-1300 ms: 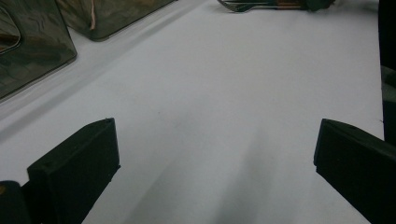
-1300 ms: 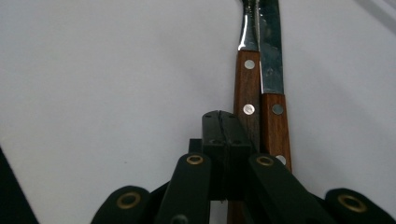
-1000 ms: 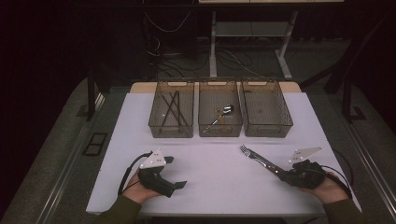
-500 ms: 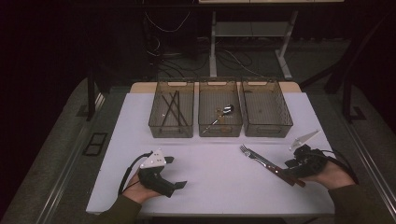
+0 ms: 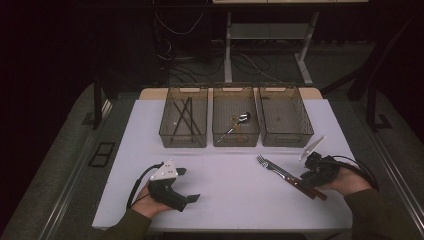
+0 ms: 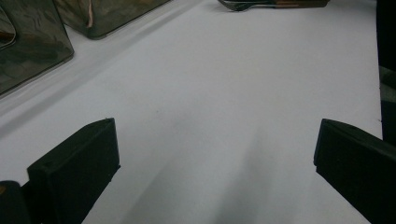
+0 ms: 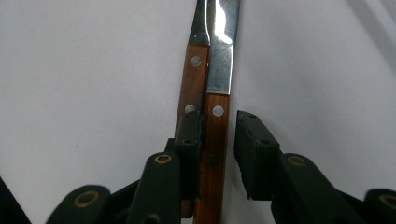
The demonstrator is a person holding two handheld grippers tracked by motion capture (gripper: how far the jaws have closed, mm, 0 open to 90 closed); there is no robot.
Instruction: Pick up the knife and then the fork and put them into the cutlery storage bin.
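Right gripper (image 7: 218, 140) low over the tabletop (image 5: 230, 180), near its right edge; jaws part-open, astride a wooden-handled knife (image 7: 219, 93); one pad touches that handle, the other stands just clear, so no firm hold yet. The jaws have just been closing, with the knife handle between them. A fork (image 7: 194, 70) with a matching riveted handle lies flush against the knife, its handle just outside the touching pad; in the high view the pair (image 5: 285, 175) runs diagonally, tines toward the bins.

Change since a second ago: my right hand has drifted a little toward the tabletop's right edge; knife and fork lie where they did. My reading: the grip is being reset to take one piece alone; the tight side-by-side lie makes a double pick the risk.

Left gripper (image 5: 182, 185) rests on the tabletop at the near left, jaws wide apart and empty; unmoved from the earlier frames.

Farther out, three clear bins in a row at the far side: left bin (image 5: 184, 122) holds dark sticks, probably chopsticks; middle bin (image 5: 235, 122) holds a small spoon-like piece; right bin (image 5: 284, 119) looks bare, likely awaiting this cutlery.
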